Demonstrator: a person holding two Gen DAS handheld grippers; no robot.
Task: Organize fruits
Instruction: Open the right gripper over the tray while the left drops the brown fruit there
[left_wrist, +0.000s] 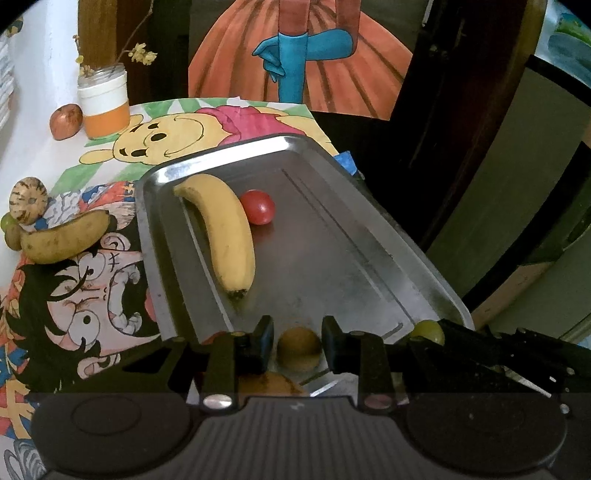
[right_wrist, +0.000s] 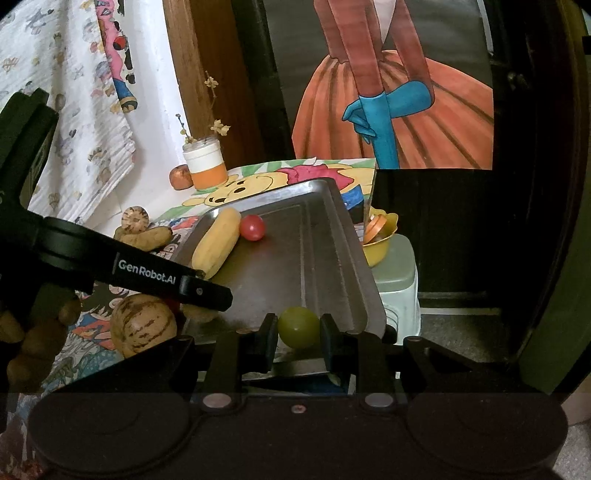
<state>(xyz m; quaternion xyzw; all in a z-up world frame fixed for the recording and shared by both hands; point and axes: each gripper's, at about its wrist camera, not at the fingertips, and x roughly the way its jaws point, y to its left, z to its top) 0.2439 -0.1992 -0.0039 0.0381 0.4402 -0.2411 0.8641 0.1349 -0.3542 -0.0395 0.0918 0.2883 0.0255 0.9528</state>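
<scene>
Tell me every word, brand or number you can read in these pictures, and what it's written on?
"GenRobot.AI": white letters on the black left gripper, seen from the right wrist view.
Nothing else is readable: the cartoon drawings under the tray carry pictures only, the jar shows plain white and orange bands, and the printed cloth on the wall has small figures, no legible words.

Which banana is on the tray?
The clean yellow banana beside the red tomato on the metal tray; the spotted banana lies on the drawings.
</scene>
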